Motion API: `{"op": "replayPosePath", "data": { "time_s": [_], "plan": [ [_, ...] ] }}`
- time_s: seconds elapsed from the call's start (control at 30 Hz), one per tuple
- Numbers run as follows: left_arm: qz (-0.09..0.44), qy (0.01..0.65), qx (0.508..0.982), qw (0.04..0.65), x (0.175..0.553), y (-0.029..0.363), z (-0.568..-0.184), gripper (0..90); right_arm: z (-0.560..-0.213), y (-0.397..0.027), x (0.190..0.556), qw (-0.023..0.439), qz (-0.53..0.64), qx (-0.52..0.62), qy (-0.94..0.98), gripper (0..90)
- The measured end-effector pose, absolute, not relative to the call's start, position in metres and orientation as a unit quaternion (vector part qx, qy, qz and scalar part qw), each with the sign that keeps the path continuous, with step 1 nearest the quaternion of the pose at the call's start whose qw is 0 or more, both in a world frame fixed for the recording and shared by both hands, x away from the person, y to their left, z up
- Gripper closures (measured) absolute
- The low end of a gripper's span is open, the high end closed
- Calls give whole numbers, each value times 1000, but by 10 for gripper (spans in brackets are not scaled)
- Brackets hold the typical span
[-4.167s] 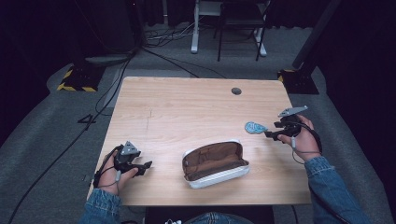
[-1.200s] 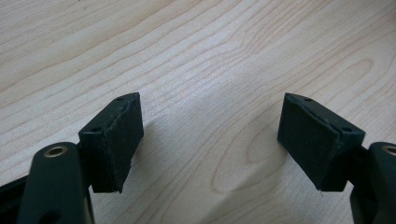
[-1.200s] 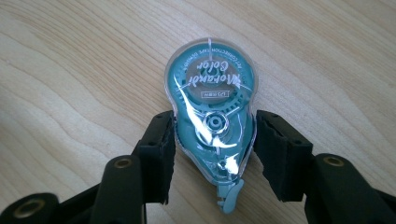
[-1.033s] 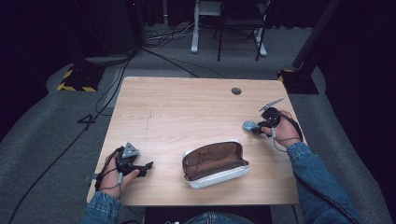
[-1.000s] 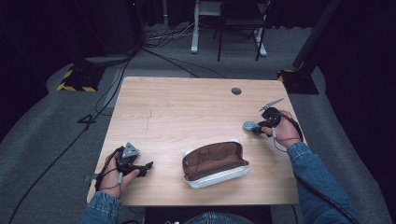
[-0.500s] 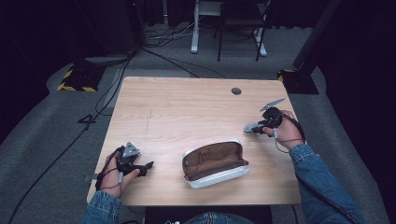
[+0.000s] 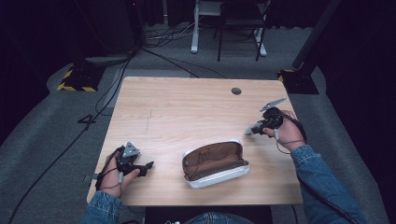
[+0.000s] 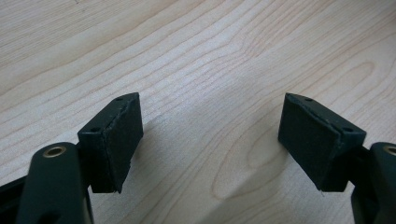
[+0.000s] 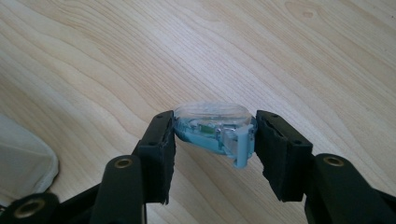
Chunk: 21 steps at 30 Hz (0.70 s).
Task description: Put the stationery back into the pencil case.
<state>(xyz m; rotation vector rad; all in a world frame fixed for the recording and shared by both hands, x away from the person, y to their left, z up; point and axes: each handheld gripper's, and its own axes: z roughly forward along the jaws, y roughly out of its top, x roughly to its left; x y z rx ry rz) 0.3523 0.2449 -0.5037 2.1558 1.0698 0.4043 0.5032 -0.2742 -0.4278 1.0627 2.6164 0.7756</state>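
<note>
While the right gripper (image 9: 215,140) clamps the tape dispenser (image 9: 214,129), lift it level toward the pouch (image 7: 215,163); left fingers (image 8: 116,140) gape empty.

Most of the counter (image 7: 187,107) is bare wood, so I've got loads of room across the whole far half and the middle. The only real obstacle is the open pouch (image 7: 215,163), sitting near my edge between my two hands. My left hand-held gripper (image 7: 144,165) is just left of it with bare wood in between, jaws spread wide over plain counter. My right hand-held gripper (image 7: 250,130) is up and right of the pouch, clear of it, jaws closed around a small clear blue gadget (image 9: 215,128). There's a small dark hole (image 7: 236,91) near the far edge.
</note>
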Motion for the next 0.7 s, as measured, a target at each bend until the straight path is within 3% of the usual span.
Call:
{"op": "replayPosePath", "data": {
  "time_s": [0.7],
  "plan": [
    [159,407,831,343,354,244,-504,221,-366,-255,453,112,316,329,883,501]
  ]
}}
